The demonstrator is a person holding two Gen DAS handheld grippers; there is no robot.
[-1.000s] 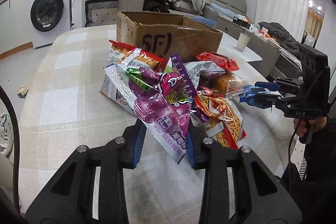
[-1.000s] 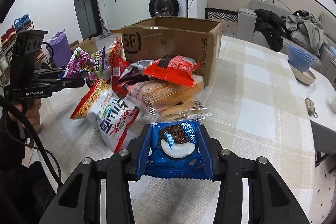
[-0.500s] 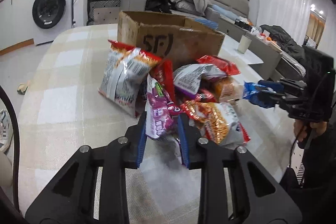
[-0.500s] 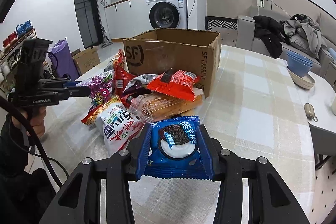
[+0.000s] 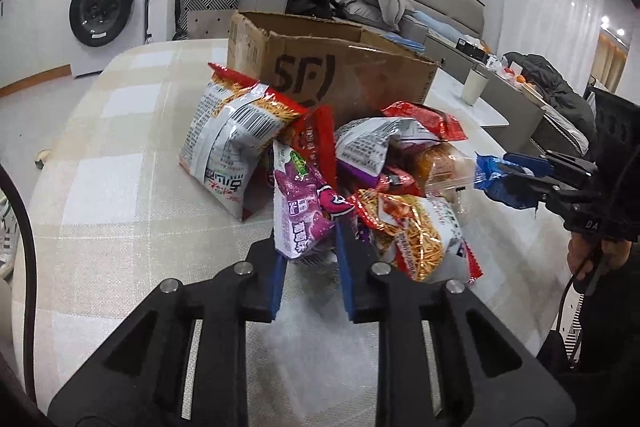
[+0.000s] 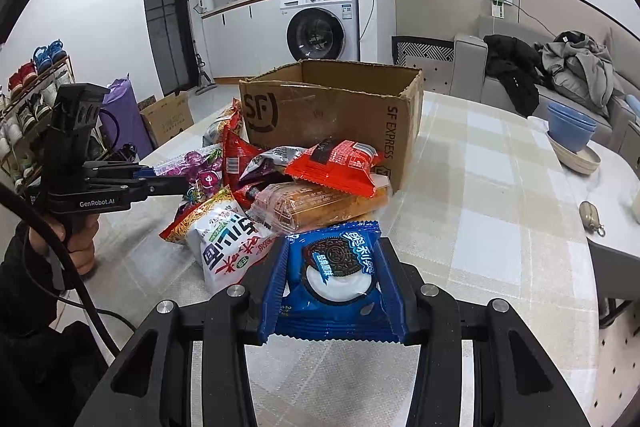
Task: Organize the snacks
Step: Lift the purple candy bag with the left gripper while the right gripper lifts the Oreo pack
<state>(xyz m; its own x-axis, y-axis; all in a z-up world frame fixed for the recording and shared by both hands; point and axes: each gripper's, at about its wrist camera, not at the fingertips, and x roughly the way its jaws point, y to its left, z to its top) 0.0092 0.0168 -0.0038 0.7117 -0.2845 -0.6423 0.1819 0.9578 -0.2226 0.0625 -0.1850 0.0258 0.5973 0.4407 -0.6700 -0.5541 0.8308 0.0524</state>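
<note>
Here: checked table (image 5: pixel 120 187); cardboard box (image 5: pixel 320 75) beyond both tools; snack pile (image 5: pixel 392 163) ahead. Left tool (image 5: pixel 308 247), jaws just closing, clamped on purple packet (image 5: pixel 300 211). Right tool (image 6: pixel 332 267) clamped on blue cookie packet (image 6: pixel 340 275).

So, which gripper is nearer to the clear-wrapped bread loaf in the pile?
Right. The right gripper, shut on a blue cookie packet, is just beside the bread loaf. The left gripper, shut on a purple snack bag, is farther across the pile.
</note>
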